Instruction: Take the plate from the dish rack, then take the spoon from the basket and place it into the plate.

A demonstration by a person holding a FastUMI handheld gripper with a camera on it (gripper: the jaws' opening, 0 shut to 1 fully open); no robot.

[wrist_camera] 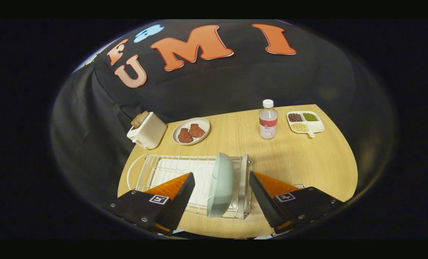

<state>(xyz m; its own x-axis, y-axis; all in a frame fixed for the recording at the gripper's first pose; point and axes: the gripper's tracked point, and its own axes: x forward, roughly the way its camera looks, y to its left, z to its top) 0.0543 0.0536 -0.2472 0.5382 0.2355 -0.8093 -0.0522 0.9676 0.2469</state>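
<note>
Fingers (185, 187) spread wide astride the upright plate (220, 185) in the dish rack (171, 167), gripping nothing.

A staged kitchen corner inside a recording booth is shown: a wooden table (300, 162) is backed by draped black cloth (206, 90) instead of a room wall. Kitchen use is suggested by a wire dish rack (156, 169), a toaster (147, 130), a plate of meat (191, 131), a water bottle (268, 119) and a divided tray of beans (305, 122).

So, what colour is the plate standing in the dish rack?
Pale mint green, plain; the plate shows best in the gripper view, standing on edge between the open tongs.
</note>
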